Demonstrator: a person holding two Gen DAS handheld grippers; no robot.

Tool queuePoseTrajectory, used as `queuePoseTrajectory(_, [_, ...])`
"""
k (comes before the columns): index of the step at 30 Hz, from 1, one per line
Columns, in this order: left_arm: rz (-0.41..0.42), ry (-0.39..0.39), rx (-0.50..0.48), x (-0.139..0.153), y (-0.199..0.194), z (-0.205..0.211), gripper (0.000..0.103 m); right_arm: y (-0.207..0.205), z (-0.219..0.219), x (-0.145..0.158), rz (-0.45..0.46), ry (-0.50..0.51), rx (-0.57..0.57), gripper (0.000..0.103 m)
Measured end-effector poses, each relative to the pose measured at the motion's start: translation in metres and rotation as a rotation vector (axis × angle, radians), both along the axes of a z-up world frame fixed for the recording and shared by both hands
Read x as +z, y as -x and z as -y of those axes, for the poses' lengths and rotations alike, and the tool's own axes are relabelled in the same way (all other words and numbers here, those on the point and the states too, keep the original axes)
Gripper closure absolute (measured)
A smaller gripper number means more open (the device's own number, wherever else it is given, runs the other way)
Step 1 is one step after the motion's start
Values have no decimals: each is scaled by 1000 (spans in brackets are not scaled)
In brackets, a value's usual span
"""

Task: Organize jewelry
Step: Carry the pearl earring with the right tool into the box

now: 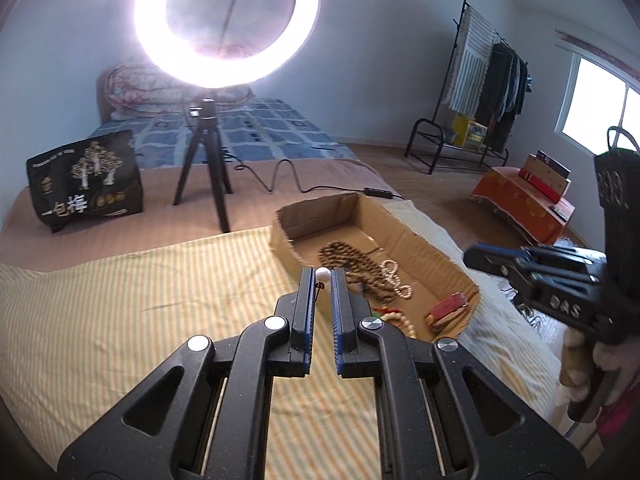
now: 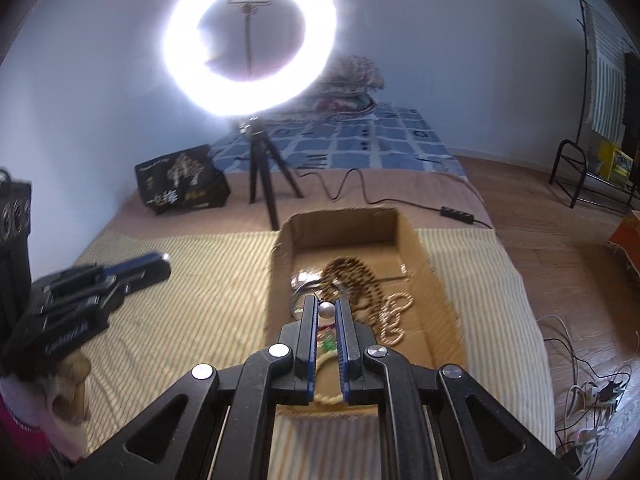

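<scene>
A shallow cardboard box (image 1: 424, 240) lies on the striped cloth and holds a brown bead necklace (image 1: 352, 260), a pale bead strand (image 1: 396, 278) and a red piece (image 1: 446, 308). My left gripper (image 1: 322, 276) is shut on a white bead (image 1: 322, 275) at its fingertips, just left of the box. My right gripper (image 2: 326, 309) hovers over the box (image 2: 436, 280) and is shut on a silvery bead (image 2: 326, 309). Below it lie the brown necklace (image 2: 352, 276) and a pale chain (image 2: 394, 312). Each gripper shows in the other's view, the right one (image 1: 480, 254) and the left one (image 2: 160, 266).
A lit ring light on a tripod (image 1: 204, 152) stands behind the cloth with its cable (image 1: 288, 180) trailing right. A black bag (image 1: 86, 178) sits at the back left. A clothes rack (image 1: 480, 92) and an orange box (image 1: 524, 204) stand on the floor to the right.
</scene>
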State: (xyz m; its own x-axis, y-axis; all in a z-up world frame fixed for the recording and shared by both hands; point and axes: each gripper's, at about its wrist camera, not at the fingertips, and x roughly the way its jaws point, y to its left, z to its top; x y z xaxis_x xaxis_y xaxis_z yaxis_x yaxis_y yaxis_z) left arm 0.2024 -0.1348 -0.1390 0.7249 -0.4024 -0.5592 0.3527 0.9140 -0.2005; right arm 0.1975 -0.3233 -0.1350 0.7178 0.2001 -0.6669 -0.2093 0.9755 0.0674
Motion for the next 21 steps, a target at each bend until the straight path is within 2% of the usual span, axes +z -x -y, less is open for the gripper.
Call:
queuePoseTrajectory(10, [-21,4,-50,-7,-7,38,97,-29,16,-9,-14,8,-24,97])
queuePoseTrajectory(21, [-44,6,-81,-13,-17,59,97,-47,22,-22,-41,9,-30,97])
